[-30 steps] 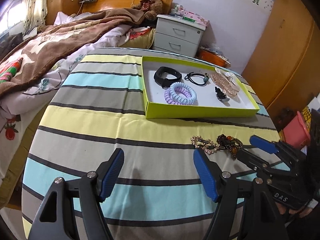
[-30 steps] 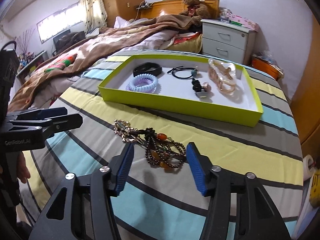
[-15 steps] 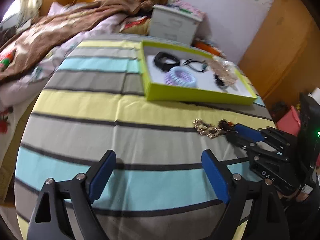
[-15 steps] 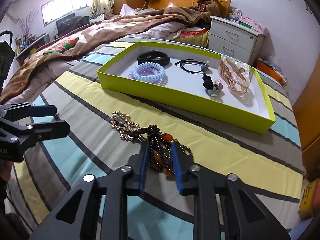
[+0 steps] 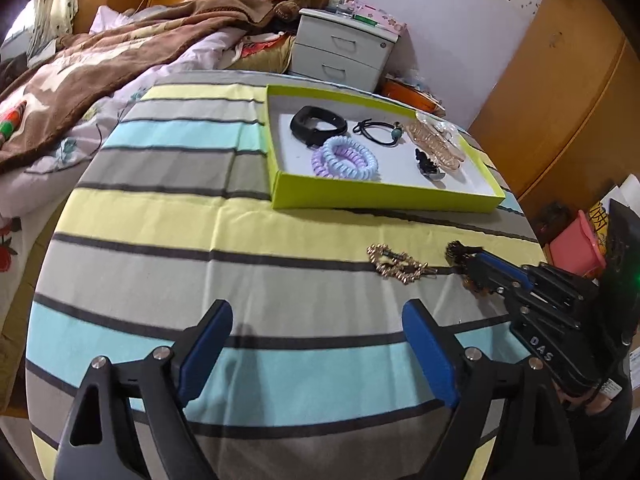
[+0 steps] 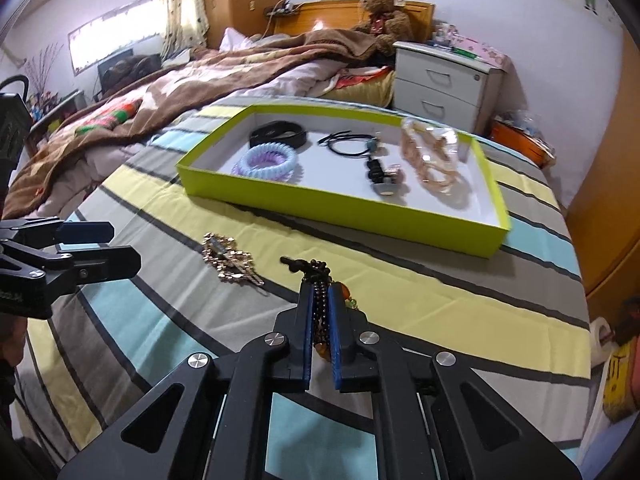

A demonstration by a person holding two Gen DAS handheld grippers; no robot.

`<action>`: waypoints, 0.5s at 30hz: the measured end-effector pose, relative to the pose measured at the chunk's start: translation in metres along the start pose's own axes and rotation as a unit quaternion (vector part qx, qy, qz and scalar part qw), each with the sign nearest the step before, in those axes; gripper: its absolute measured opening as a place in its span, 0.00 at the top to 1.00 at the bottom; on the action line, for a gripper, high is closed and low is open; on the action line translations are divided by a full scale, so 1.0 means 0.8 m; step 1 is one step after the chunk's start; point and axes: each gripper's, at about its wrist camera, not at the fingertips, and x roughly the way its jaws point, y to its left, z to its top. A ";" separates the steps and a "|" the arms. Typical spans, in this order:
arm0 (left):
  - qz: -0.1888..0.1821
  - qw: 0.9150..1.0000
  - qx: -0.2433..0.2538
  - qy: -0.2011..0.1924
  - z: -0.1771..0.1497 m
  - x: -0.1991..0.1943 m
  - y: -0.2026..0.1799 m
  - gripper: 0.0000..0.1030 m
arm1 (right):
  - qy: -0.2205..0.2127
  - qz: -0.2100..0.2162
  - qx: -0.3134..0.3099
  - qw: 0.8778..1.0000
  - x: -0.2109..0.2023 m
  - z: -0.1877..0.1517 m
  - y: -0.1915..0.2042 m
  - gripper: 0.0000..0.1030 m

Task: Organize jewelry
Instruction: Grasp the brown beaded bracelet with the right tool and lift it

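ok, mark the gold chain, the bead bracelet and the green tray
gold chain [image 6: 229, 258]: right wrist view, middle of the heap on the cloth.
bead bracelet [image 6: 320, 304]: right wrist view, dark beads between the pads.
green tray [image 6: 340, 208]: right wrist view, near wall.

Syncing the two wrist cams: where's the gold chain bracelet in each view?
Left wrist: gold chain bracelet right of centre, on the striped cloth, beside the right gripper.
Right wrist: left of centre, loose on the cloth.
Shared landmark: green tray, beyond it in both.

Both wrist cameras look steeply down, close over the striped tablecloth [image 5: 168, 216]; both share the green tray [image 6: 336, 208], perhaps mid-distance.
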 end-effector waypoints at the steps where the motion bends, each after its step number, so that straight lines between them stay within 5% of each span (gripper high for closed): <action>1: 0.000 1.000 0.005 -0.002 0.002 0.001 -0.004 0.15 | -0.002 -0.001 0.006 1.000 -0.003 -0.001 -0.004 0.93; 15: -0.004 0.998 0.054 0.013 0.027 0.048 -0.056 0.22 | -0.026 -0.011 0.061 0.998 -0.036 -0.023 -0.045 0.93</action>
